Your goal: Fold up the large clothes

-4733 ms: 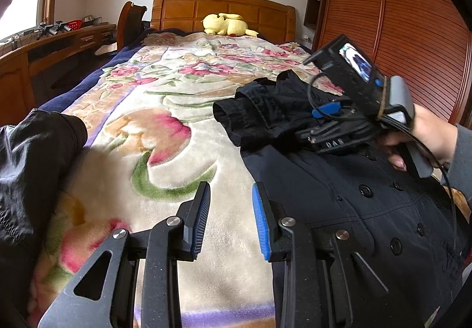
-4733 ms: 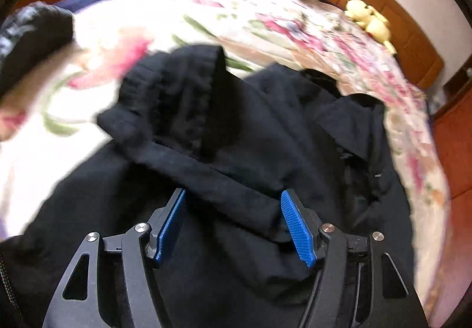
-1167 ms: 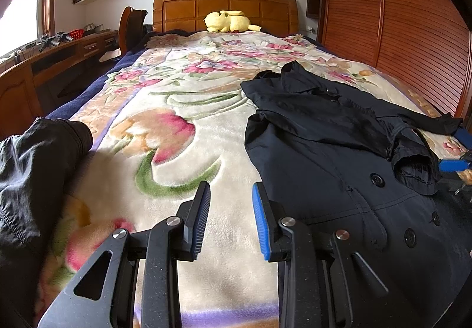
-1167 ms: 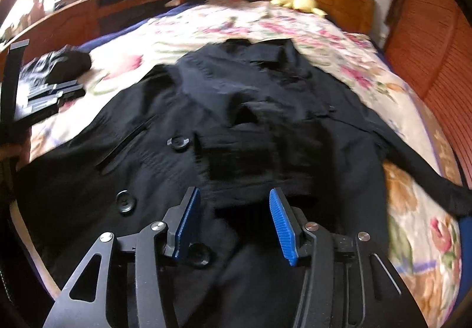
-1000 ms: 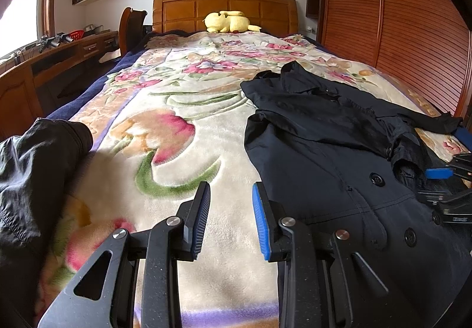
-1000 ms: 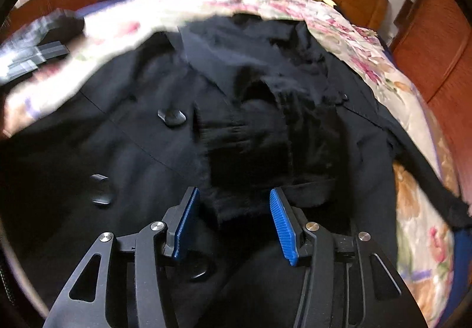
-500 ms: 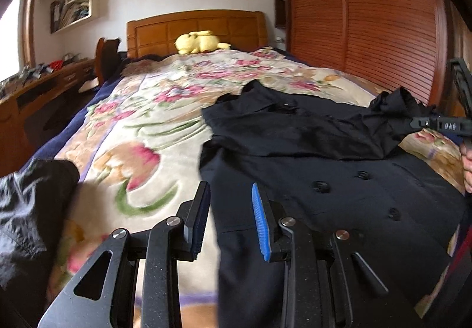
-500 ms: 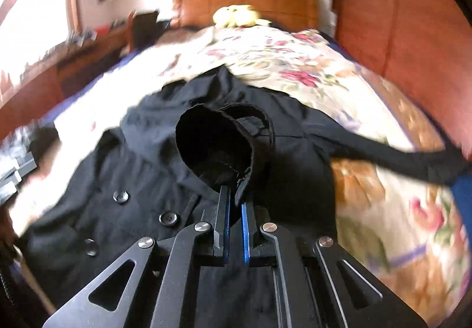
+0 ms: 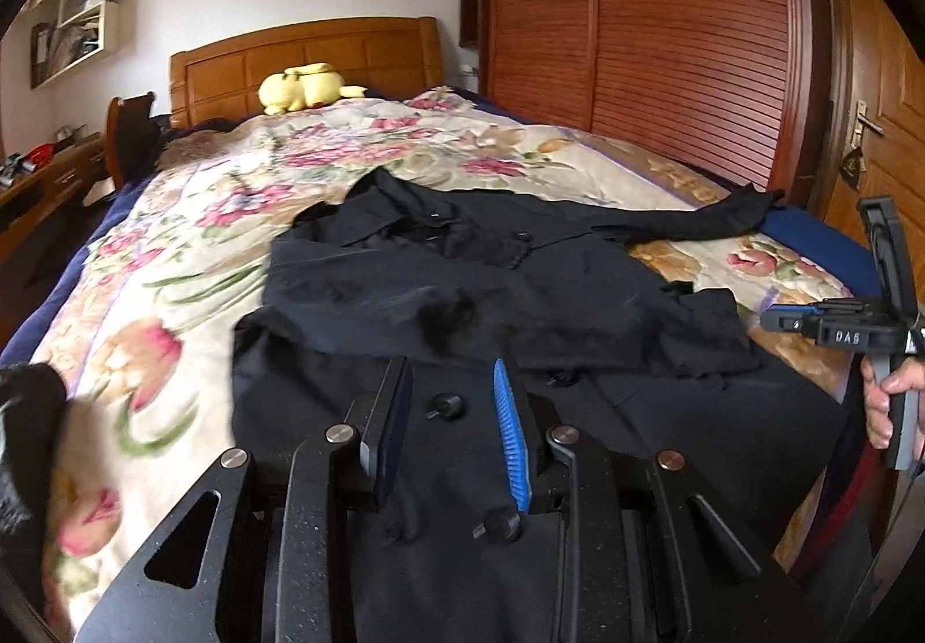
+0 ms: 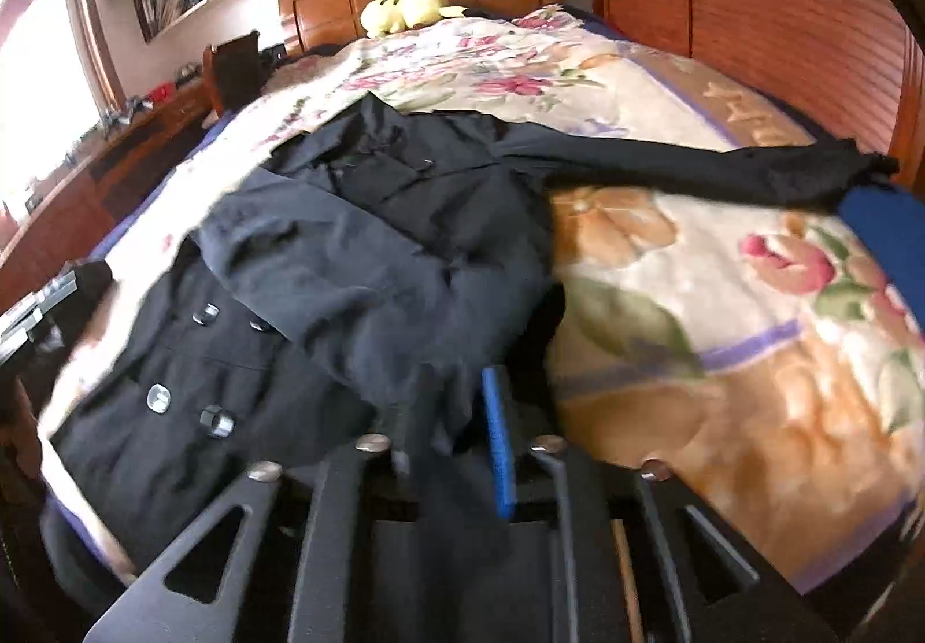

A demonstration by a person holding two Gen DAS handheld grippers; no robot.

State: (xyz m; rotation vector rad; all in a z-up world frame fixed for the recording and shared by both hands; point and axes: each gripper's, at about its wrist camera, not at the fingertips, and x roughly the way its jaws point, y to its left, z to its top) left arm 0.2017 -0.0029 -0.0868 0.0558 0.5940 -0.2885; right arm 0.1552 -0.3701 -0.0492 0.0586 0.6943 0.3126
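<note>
A: Black coat [image 9: 520,307] spread front-up on the flowered bed [image 9: 191,250], collar toward the far headboard, hem at the near edge.

B: Sleeves?

A: One sleeve [image 10: 358,296] drawn across the chest toward the right side, cuff lying between the fingers of the right gripper [image 10: 448,423]. Jaws opening just now, cloth between them but apparently no longer pinched. Other sleeve [image 10: 694,169] stretched far right, cuff near the bed's right edge.

B: Left gripper [image 9: 451,435]?

A: Hovering over the buttoned front near the hem, jaws partly apart, nothing between them, no cloth touched.

B: Step in hand, then?

A: Probably the sleeve fold: first sleeve being laid down and let go. Body not yet folded.

B: Next move?

A: Likely backing the right gripper clear of the cuff without dragging it, then reaching far right for the stretched sleeve, pinching near its cuff and carrying it in over the chest. Needs a firm pinch on thick cloth and a lift high enough to clear the buttons [image 10: 159,397].

B: Risk?

A: Loose cuff bunching or sliding off the right side of the coat.
</note>
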